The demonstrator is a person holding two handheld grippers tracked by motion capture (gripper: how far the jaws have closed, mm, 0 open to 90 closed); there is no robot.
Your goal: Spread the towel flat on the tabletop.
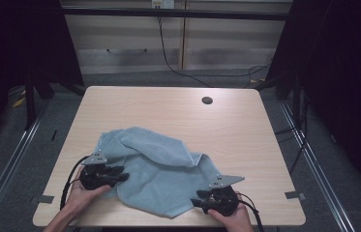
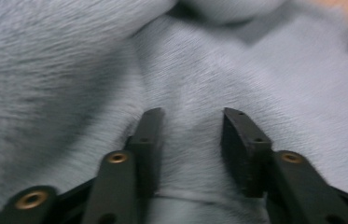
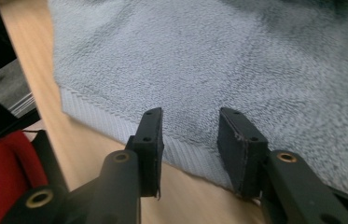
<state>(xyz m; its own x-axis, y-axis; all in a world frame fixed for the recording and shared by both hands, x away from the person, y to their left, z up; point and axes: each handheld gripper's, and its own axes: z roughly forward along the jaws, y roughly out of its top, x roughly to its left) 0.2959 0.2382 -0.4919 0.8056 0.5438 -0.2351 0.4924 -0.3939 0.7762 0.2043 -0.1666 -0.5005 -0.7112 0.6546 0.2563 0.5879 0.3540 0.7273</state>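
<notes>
Wooden table (image 1: 246,121) bears a grey towel (image 1: 158,174) between both parted tongs, left (image 1: 122,175) and right (image 1: 195,202).

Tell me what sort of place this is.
Probably a lab or recording workspace, not a home: a bare wooden table with a cable hole, dark curtains on both sides, loose cables on the grey floor.

Looks like a lab/test rig: bare wood table (image 1: 168,111) w/ cable hole (image 1: 207,100), black curtains both sides of it, cables on floor behind it.
</notes>
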